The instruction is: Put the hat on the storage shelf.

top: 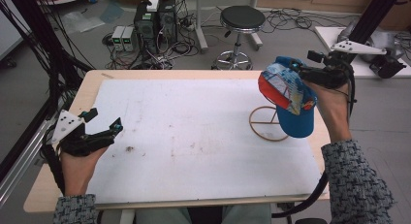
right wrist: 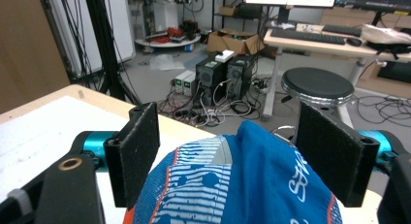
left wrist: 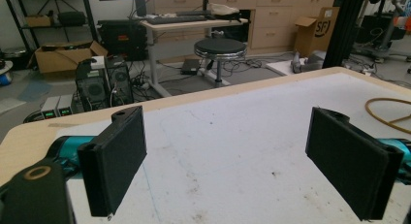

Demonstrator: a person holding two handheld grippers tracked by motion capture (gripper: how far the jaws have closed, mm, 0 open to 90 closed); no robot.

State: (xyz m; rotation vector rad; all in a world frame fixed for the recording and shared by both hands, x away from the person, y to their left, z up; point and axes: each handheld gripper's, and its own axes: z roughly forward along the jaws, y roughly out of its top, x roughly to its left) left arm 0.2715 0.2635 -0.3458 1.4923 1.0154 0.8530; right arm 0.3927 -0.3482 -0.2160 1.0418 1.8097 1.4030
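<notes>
1. The step in hand looks like setting the blue fabric baseball cap with the striped panel and red-edged brim (top: 290,99) onto the thin tan wire stand with the ring base (top: 265,123), at the right side of the white foam-covered table (top: 194,136).
2. The right gripper (top: 296,69) is at the top of the cap's crown; in the right gripper view its jaws stand apart, with the crown (right wrist: 242,185) between the pads and a fold rising near the right one. Whether either pad touches cloth cannot be told.
3. To do this well, the person should likely check that the cap hangs settled on the stand before drawing the gripper straight up and away, so the pads do not drag the fabric.
4. The cap's long axis runs from crown to brim, tilted; the brim points down and toward the person.
5. The left gripper (top: 104,121) hovers over the table's left edge, jaws wide apart and empty.
</notes>
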